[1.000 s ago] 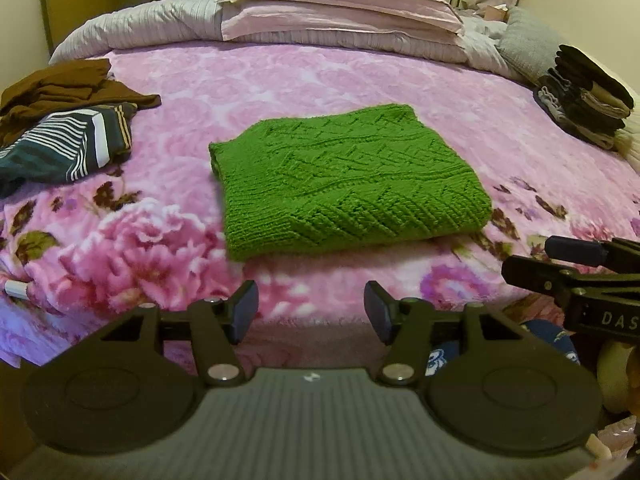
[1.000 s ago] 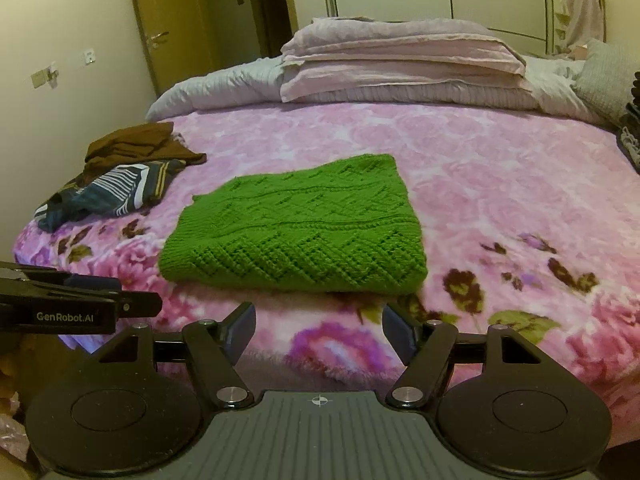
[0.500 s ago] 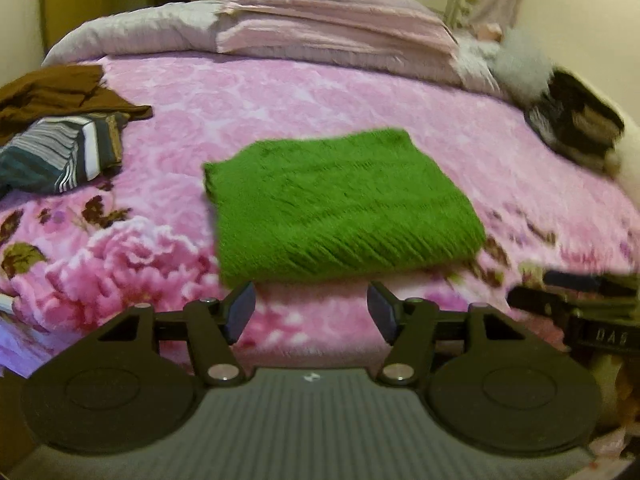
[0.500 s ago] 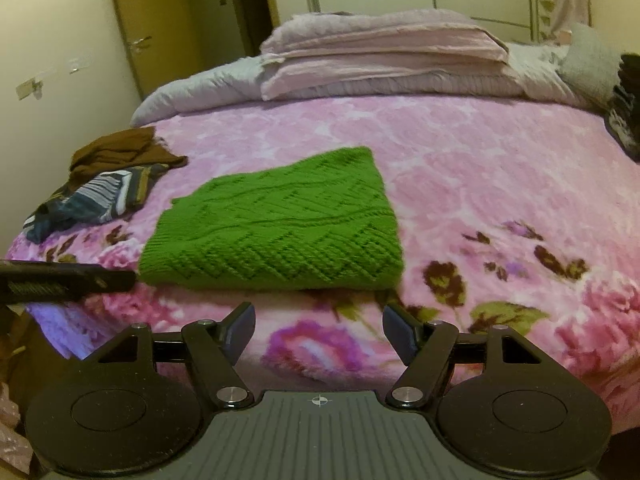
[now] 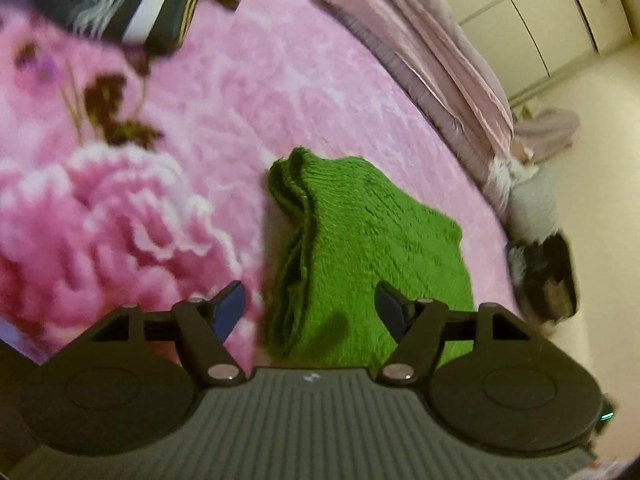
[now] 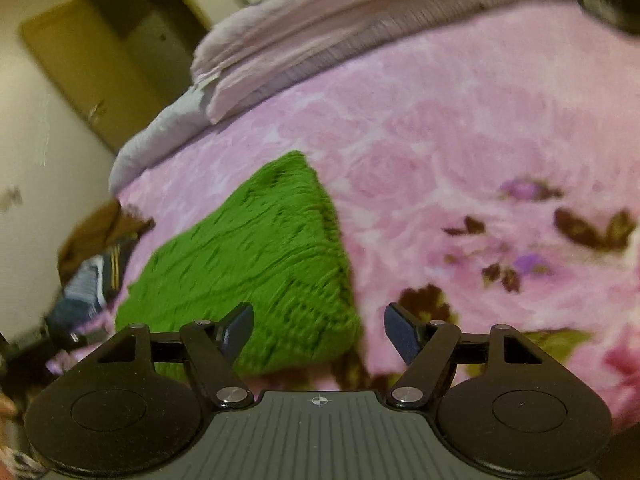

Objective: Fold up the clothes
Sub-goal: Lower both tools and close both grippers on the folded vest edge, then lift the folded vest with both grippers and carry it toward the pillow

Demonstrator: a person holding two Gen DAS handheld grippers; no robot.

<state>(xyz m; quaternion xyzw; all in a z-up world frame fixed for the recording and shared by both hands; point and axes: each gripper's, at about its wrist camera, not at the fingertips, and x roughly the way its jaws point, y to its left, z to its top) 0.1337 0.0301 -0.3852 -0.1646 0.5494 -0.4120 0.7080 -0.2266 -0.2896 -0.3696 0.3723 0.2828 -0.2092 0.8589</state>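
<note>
Left tool jaws opening, nothing between them, hovering over the sweater's near layered edge. Right tool also opening and empty, over the sweater's near right corner. Sweater sits mid-bed, already a folded green knit rectangle, stacked edges showing on its left side, chunky patterned weave, looks thick and soft. Striped garment waits well left of the sweater, dark pile well right of it. My read: folding on this piece is done or nearly so; both tools are lining up on its two ends. Next move likely calls for clamping all layers at both sides together, so the stack doesn't slip open.
</note>
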